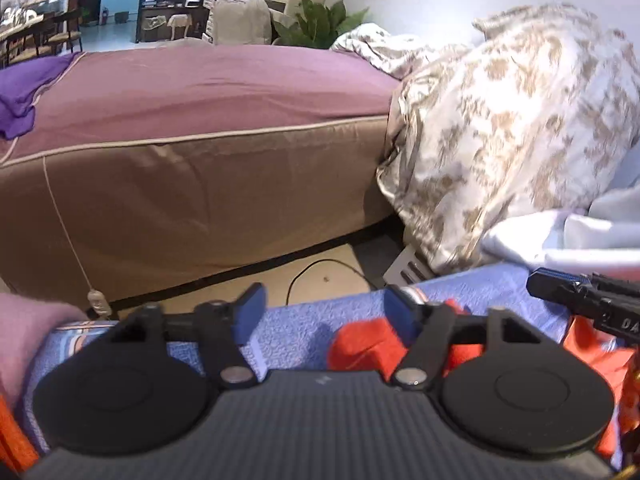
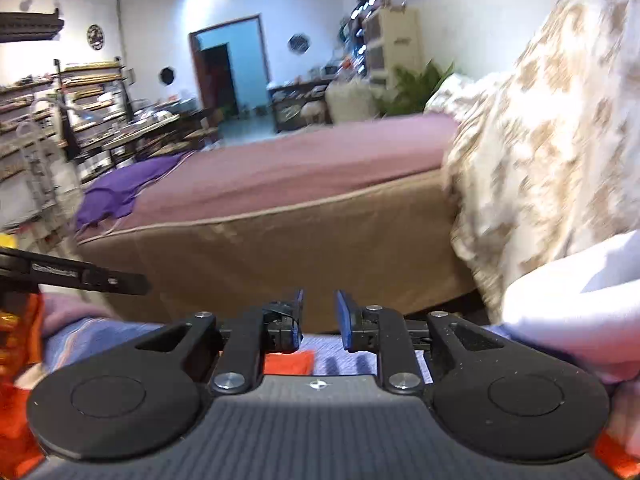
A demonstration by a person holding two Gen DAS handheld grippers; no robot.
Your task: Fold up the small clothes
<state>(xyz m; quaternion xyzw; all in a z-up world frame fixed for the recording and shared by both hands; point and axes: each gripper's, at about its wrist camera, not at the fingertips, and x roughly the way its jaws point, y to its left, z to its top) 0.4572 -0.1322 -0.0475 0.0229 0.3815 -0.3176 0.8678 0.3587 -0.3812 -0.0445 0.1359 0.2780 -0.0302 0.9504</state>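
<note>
An orange-red small garment lies on a blue textured cloth just below my left gripper, which is open and empty, its blue pads wide apart above the cloth. The garment also shows in the right wrist view under my right gripper, whose pads stand a small gap apart with nothing between them. The right gripper's tip shows at the right of the left wrist view. Most of the garment is hidden by the gripper bodies.
A bed with a mauve sheet and brown side stands ahead. A purple cloth lies at its left. A floral quilt is piled at right, over white fabric. A cable lies on the floor.
</note>
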